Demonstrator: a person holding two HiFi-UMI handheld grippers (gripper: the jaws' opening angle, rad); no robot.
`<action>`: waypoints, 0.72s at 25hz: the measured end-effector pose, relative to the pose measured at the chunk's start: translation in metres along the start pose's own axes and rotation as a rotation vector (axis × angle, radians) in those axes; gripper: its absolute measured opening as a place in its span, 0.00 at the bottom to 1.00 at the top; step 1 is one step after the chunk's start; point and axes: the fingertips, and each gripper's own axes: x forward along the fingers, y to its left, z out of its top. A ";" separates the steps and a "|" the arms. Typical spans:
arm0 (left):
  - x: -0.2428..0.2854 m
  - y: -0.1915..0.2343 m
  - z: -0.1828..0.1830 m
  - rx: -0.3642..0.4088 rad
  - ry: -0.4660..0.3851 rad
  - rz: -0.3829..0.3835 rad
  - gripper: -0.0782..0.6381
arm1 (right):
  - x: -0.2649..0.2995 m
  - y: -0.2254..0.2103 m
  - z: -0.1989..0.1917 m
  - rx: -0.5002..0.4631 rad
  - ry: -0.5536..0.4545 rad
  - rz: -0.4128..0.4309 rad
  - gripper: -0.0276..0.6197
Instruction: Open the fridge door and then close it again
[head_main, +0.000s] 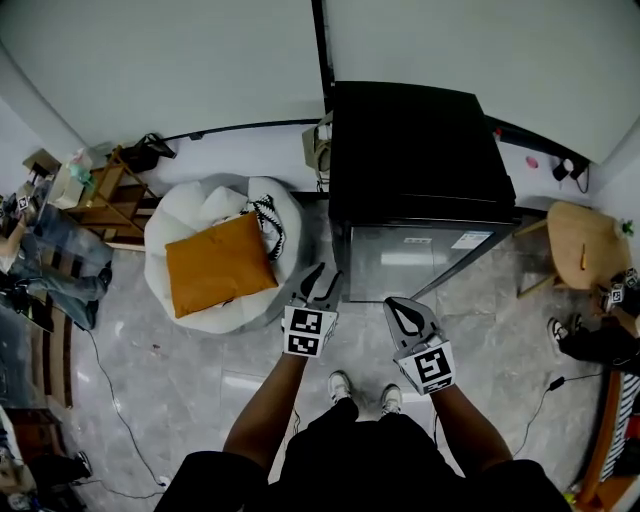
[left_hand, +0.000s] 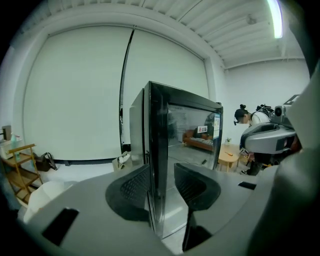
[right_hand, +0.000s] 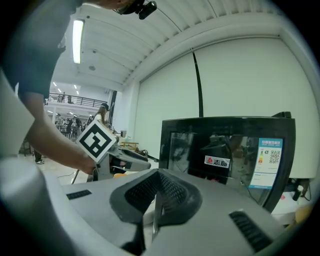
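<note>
The fridge door (head_main: 425, 255) is the glass front of the black fridge (head_main: 420, 150), which stands on the floor just right of centre in the head view, against the pale wall. The door looks shut or very nearly so; you cannot confirm from these views that it is sealed.

The left tool (head_main: 318, 283) sits at the door's left-hand vertical edge. In the left gripper view its jaws stand wide apart, one on each side of that edge (left_hand: 156, 165), and neither pad presses on it, so it holds nothing. This position suits a pinch on the free edge, which is probably where the door swings from.

The right tool (head_main: 405, 315) hangs in front of the glass, lower centre of the head view. Its jaws are together with nothing between them. It appears to be held clear as the idle tool.

Markings on the glass, in the right gripper view: a red-and-white brand sticker (right_hand: 217, 161) reading 志高, and a blue-topped energy label (right_hand: 269, 162) with a QR code; its small print is illegible.

To the left of the fridge lies a white beanbag (head_main: 215, 215) carrying an orange cushion (head_main: 220, 262). A round wooden stool (head_main: 585, 240) stands at the right edge.
</note>
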 end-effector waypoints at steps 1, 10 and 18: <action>0.005 0.002 0.000 0.009 0.003 -0.007 0.35 | 0.001 0.001 0.000 0.001 0.002 -0.002 0.07; 0.043 0.014 -0.011 0.048 0.075 -0.047 0.35 | 0.003 0.001 -0.004 -0.002 0.026 -0.045 0.07; 0.061 0.010 -0.004 0.153 0.069 -0.107 0.35 | -0.002 0.004 -0.010 -0.002 0.049 -0.073 0.07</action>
